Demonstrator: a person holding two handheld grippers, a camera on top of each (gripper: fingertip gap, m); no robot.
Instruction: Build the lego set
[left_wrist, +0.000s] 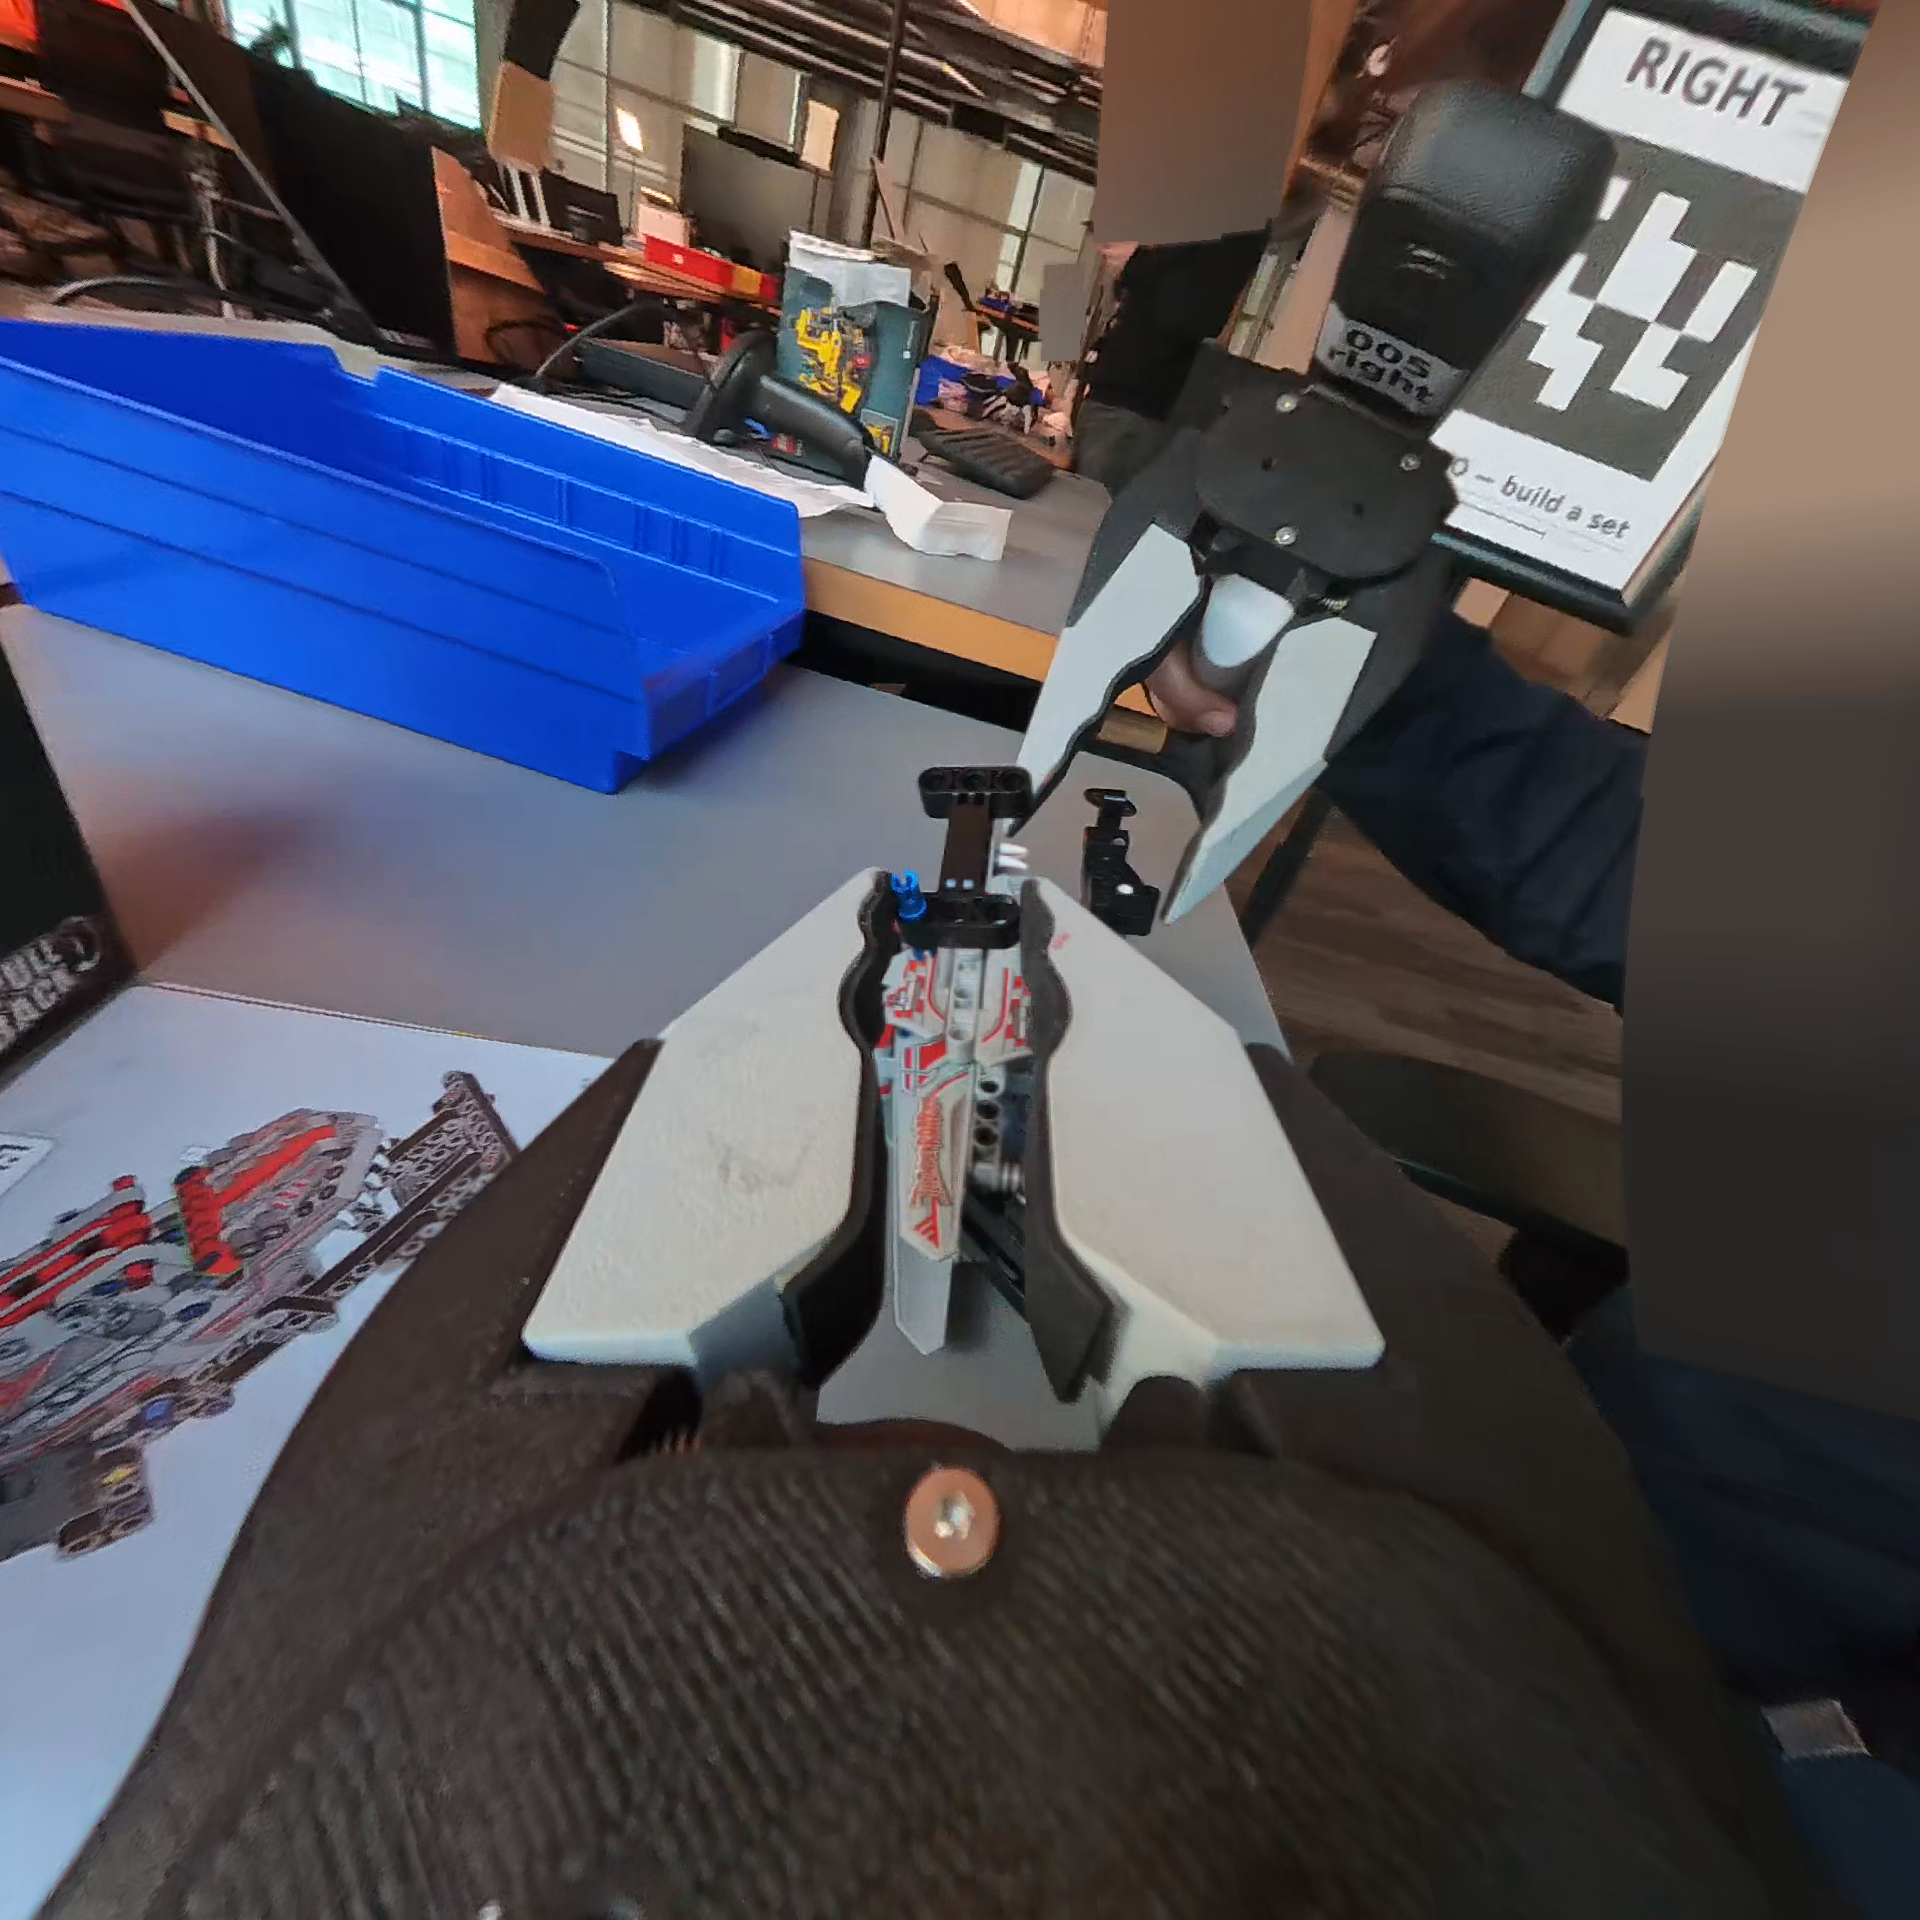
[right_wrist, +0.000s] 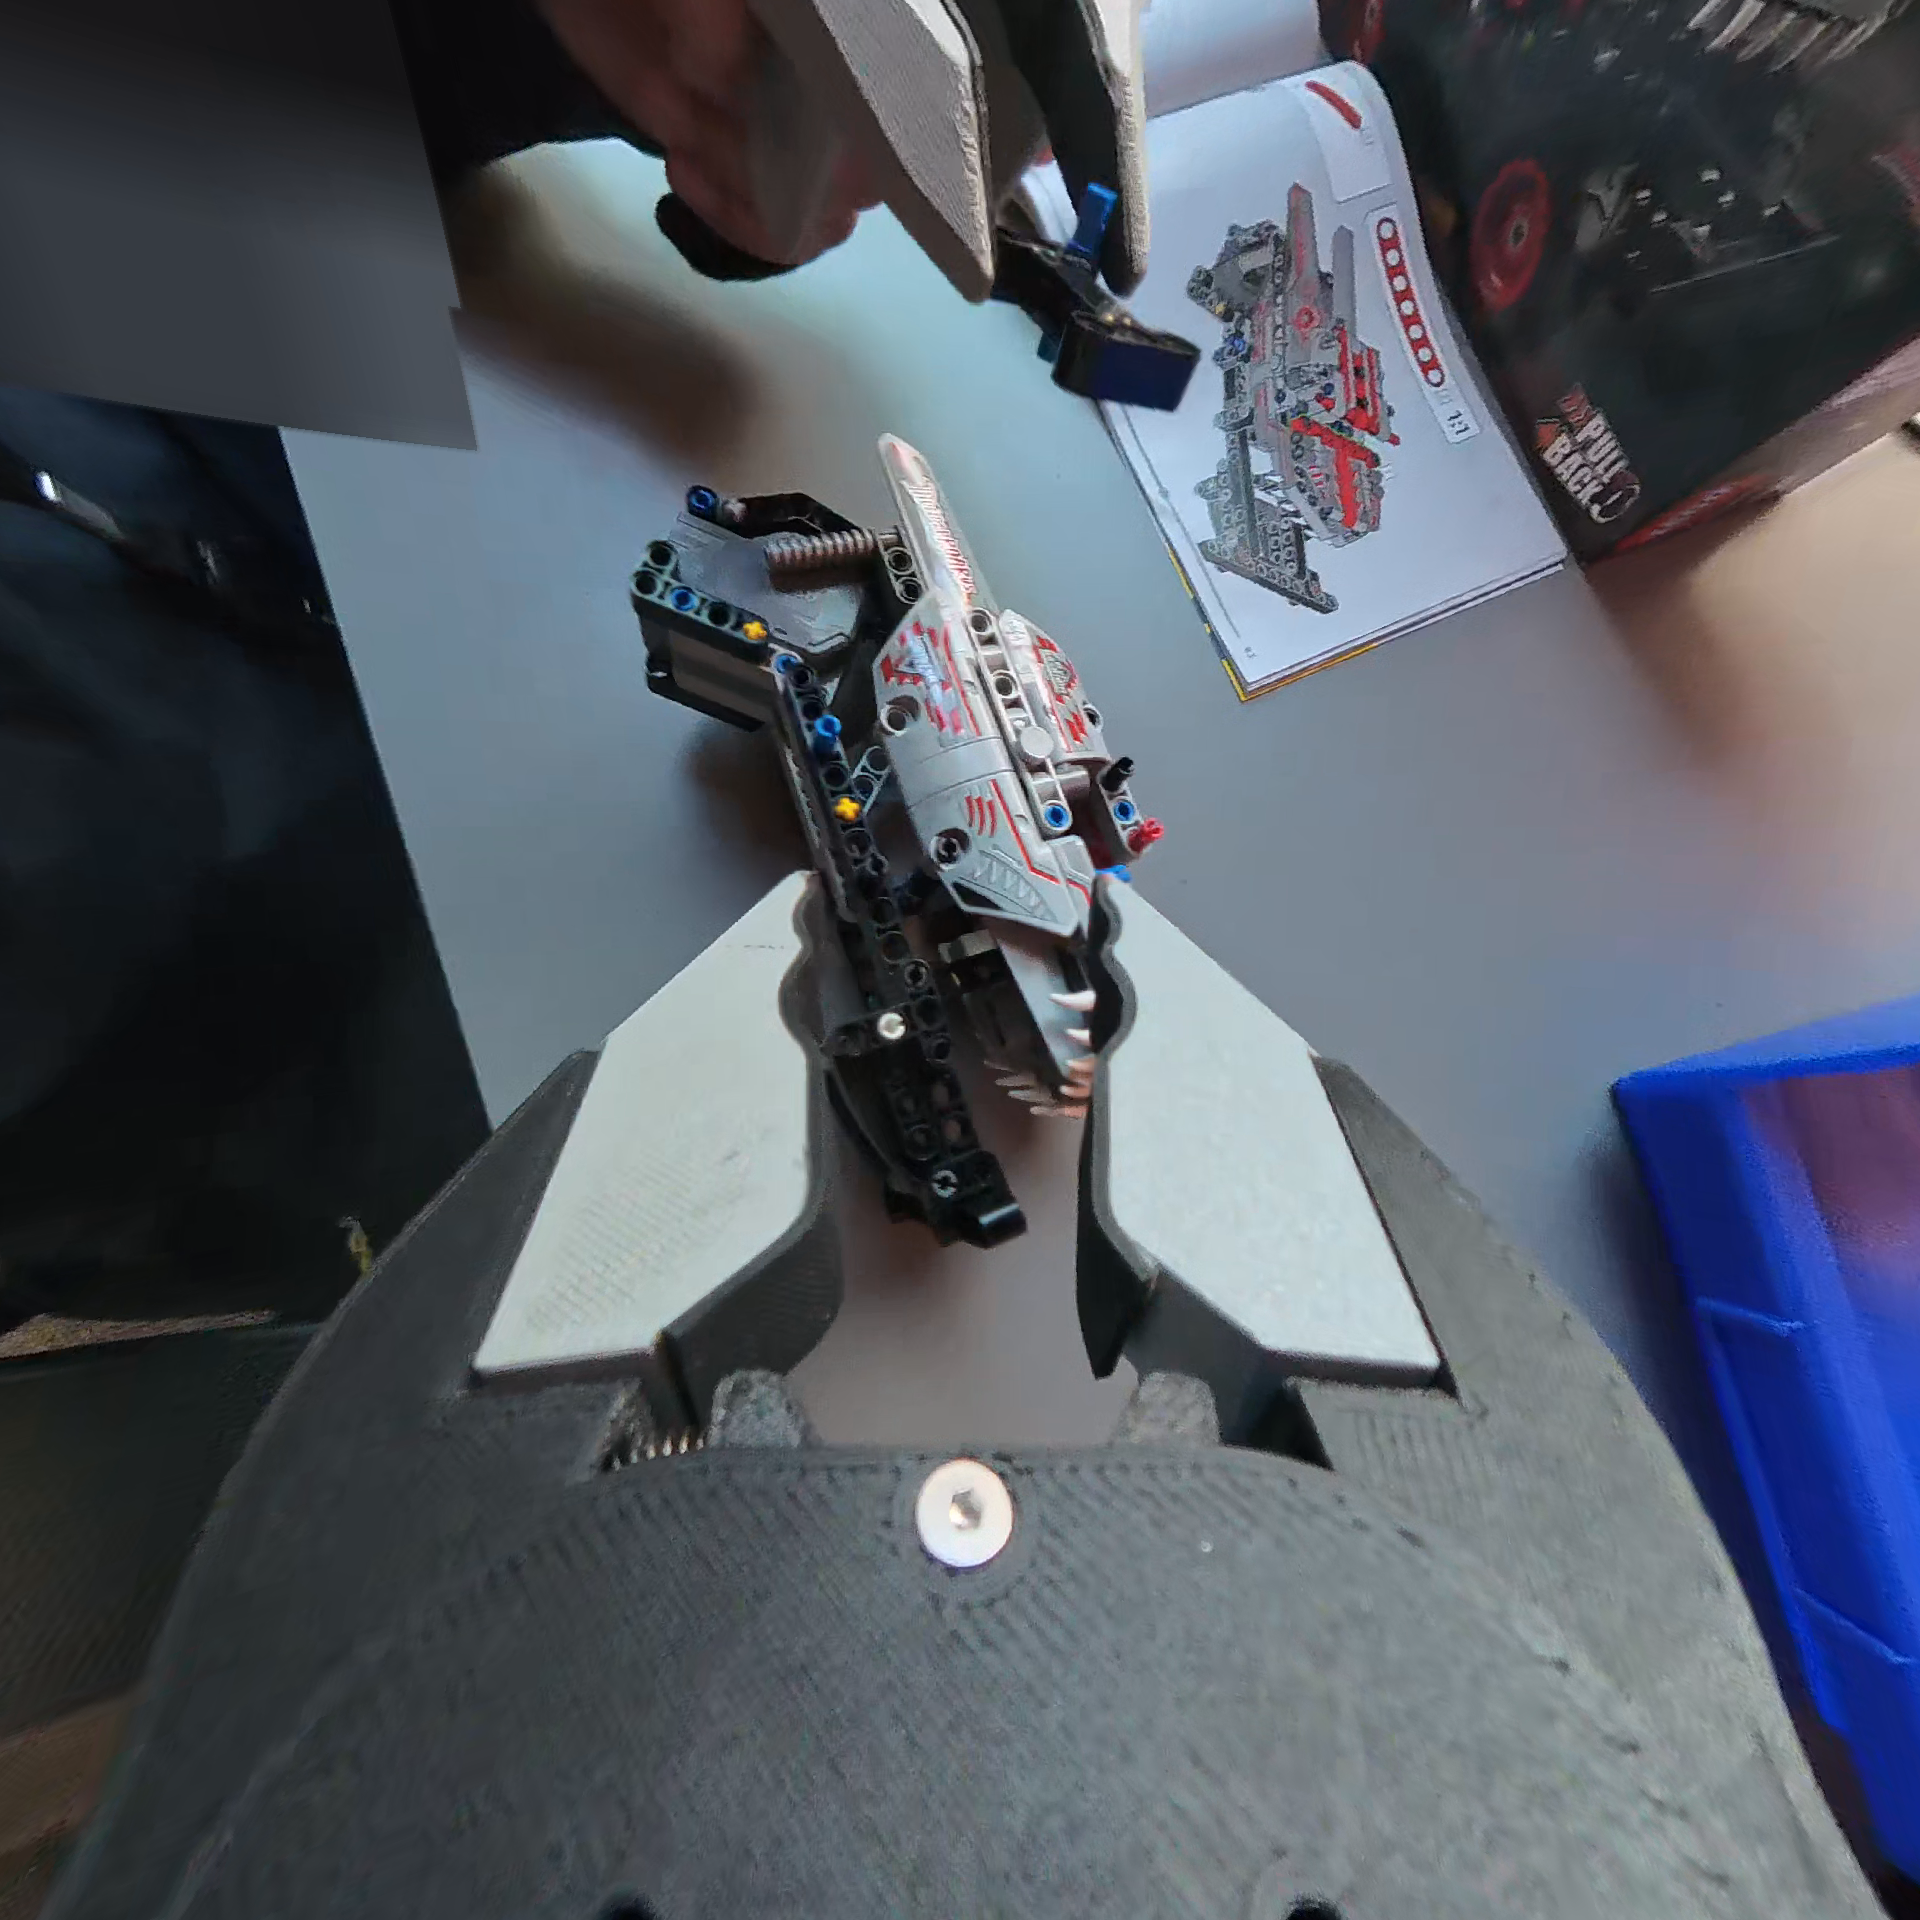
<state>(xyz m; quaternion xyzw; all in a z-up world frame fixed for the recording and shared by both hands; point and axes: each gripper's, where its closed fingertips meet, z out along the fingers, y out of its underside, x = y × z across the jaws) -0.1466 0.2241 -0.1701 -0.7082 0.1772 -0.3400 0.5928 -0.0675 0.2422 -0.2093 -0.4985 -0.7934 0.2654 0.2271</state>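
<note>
A partly built grey lego model (right_wrist: 966, 748) with red stickers and a black beam frame lies on the grey table. It also shows between my left fingers in the left wrist view (left_wrist: 951, 1091). My left gripper (left_wrist: 951, 904) is shut on a small black lego piece with a blue pin (left_wrist: 961, 916) and holds it above the table, beyond the model's fin; the piece also shows in the right wrist view (right_wrist: 1086, 312). My right gripper (right_wrist: 956, 894) is open, its fingers on either side of the model's toothed front end. It also shows in the left wrist view (left_wrist: 1101, 868).
An open instruction booklet (right_wrist: 1340, 436) lies beside the model, with the dark set box (right_wrist: 1683, 260) behind it. A blue bin (left_wrist: 416, 540) stands at the back left of the table. The table edge (left_wrist: 1236, 914) runs close behind the model. A patterned marker board (left_wrist: 1662, 291) stands behind my right gripper. Spacing between my two grippers at the tips: around 10 cm.
</note>
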